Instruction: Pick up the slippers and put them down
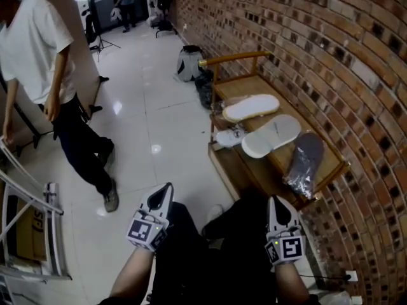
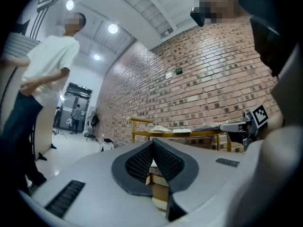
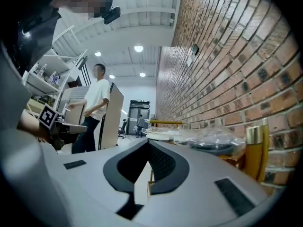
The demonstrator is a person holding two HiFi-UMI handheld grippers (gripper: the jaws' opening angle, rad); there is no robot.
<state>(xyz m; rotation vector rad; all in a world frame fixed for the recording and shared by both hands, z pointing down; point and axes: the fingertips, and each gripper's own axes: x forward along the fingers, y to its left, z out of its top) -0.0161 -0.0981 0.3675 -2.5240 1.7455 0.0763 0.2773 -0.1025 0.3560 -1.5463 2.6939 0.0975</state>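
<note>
Head view: two flat white slippers point(image 1: 250, 107) and a grey plastic-wrapped slipper point(image 1: 304, 162) lie on the wooden bench point(image 1: 241, 86). Well short of it, the left gripper point(image 1: 159, 199) and the right gripper point(image 1: 282, 210) are both closed and empty.

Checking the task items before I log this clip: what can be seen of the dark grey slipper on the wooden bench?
The dark grey slipper looks flat, long and fabric-like, wrapped in clear crinkled plastic that bunches at its near end. It lies flat, slightly angled, on the wooden bench at its near end, by the brick wall, beside a white slipper. Nothing grips it.
</note>
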